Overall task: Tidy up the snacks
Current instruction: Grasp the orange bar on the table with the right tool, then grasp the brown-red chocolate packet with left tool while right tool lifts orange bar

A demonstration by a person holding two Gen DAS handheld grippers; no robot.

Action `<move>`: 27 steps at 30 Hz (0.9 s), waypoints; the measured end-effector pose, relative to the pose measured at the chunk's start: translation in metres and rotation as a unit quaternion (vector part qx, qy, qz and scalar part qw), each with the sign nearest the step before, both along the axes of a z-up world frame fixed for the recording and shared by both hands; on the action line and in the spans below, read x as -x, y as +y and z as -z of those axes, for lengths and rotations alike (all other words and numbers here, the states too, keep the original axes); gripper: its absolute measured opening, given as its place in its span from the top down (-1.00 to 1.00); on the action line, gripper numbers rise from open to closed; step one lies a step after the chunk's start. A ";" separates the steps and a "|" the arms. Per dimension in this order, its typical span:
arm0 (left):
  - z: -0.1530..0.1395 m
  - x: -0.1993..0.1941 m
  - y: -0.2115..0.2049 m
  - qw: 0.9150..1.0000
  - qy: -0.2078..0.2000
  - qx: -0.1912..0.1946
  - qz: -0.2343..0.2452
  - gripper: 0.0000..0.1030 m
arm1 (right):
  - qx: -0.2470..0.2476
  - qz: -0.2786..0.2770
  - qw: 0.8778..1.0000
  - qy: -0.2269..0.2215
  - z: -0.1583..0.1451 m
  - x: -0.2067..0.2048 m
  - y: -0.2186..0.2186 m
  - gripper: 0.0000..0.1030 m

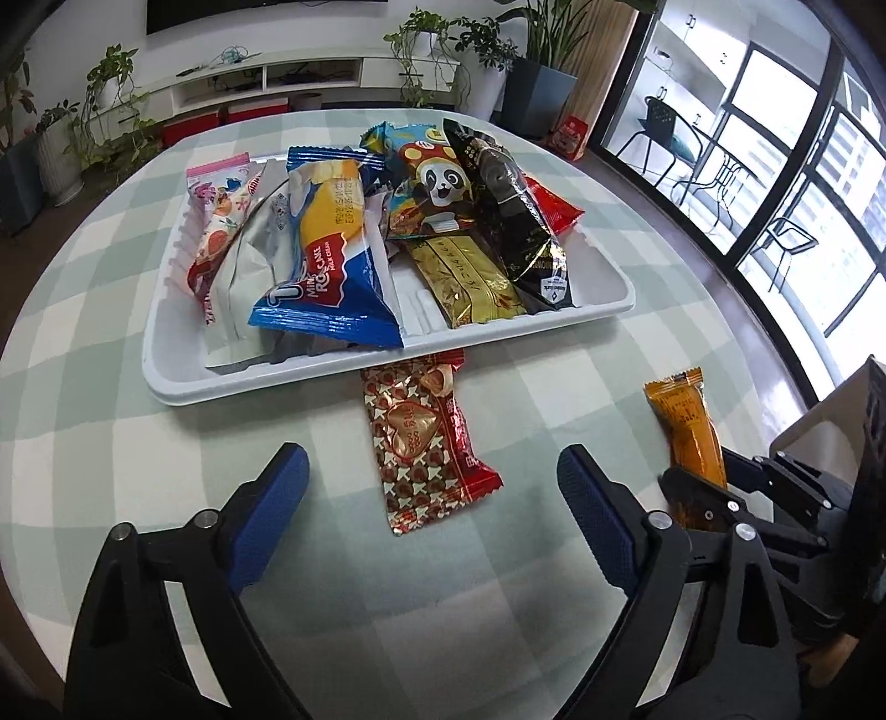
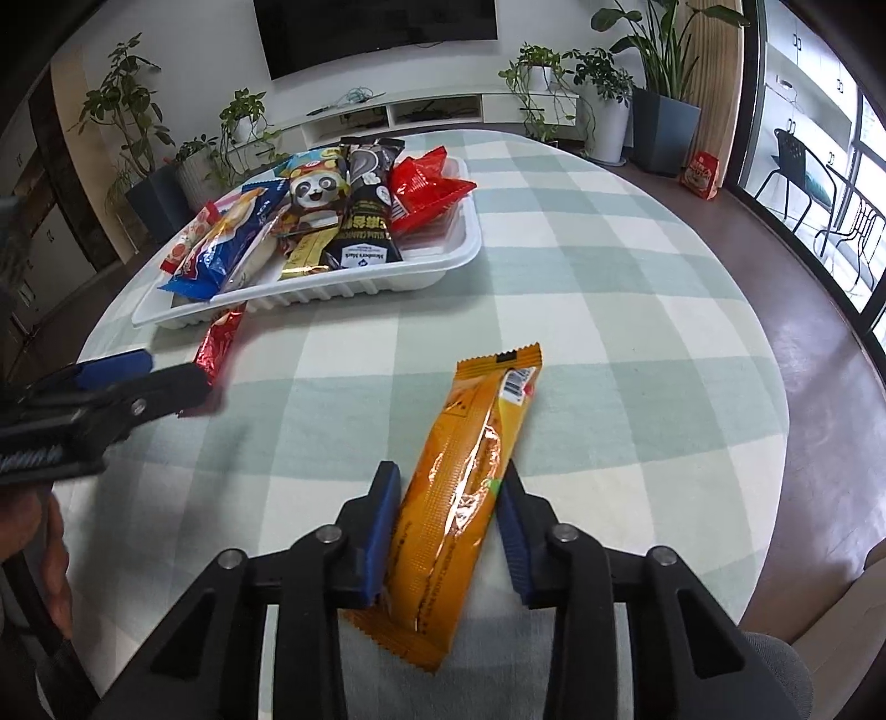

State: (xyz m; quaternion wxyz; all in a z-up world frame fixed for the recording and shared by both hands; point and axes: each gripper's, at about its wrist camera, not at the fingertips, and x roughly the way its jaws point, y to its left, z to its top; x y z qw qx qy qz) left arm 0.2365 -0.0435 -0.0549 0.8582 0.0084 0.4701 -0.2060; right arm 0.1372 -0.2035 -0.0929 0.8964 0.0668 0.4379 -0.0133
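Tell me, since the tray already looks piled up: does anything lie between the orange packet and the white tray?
Nothing visible does. The orange packet lies between the right gripper pads, and bare checked tablecloth runs from it to the white tray. The red patterned packet lies off to the left, near the left gripper.

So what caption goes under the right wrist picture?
Right gripper closing around a long orange snack packet on the checked tablecloth, white snack tray behind.

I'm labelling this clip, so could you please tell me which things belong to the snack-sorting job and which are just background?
Job:
- white tray of snacks
- red heart-print packet on the cloth
- orange packet, between the right gripper's pads
- left gripper, open

Background:
- potted plants
- television
- black chair
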 end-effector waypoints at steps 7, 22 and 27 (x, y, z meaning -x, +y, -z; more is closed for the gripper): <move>0.012 -0.021 -0.004 1.000 0.013 -0.025 -0.007 -0.27 | -0.001 -0.006 1.000 -0.005 0.000 0.002 0.000 0.28; 0.018 -0.013 -0.025 0.993 -0.020 -0.103 0.050 0.51 | -0.006 -0.020 1.000 0.004 -0.001 0.008 0.005 0.37; 0.017 -0.003 -0.015 0.996 -0.020 -0.075 0.052 0.58 | -0.016 -0.024 1.000 0.006 -0.001 0.011 0.005 0.58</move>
